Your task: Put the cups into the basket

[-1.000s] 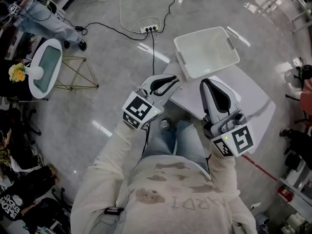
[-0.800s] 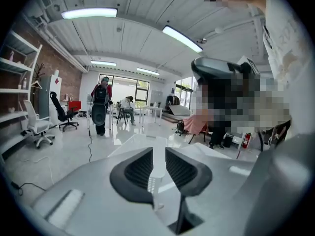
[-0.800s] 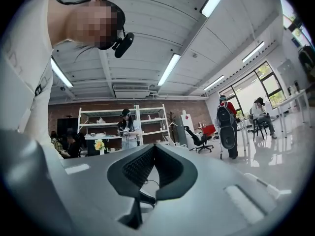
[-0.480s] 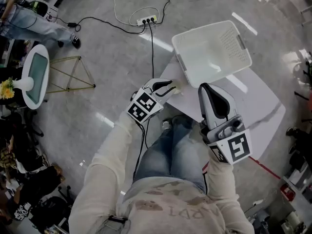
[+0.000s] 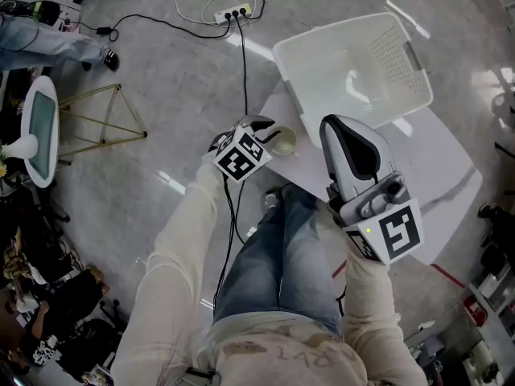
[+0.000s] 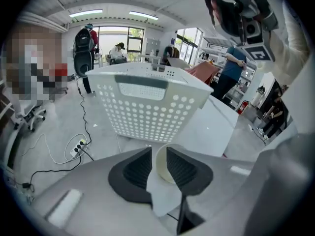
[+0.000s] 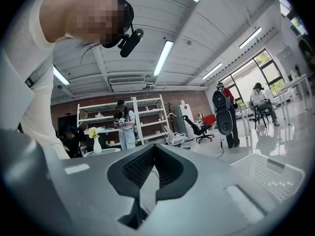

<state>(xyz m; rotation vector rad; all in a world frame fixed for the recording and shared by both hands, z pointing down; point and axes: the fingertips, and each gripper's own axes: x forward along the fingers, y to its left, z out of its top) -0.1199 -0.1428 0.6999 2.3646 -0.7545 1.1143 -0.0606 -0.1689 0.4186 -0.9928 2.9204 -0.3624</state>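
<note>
The left tool [image 6: 158,150], on an arm stretched forward and low, pinches the rim of a cup [image 6: 162,168] at the counter [image 5: 434,183] corner just short of the basket [image 5: 338,55]. The right tool [image 7: 153,149] is pressed together and empty, raised beside the basket and angled upward.

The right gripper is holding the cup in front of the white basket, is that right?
No, the left gripper holds the cup in front of the white basket, not the right gripper, whose jaws are closed on nothing. The left gripper view shows it.
</note>
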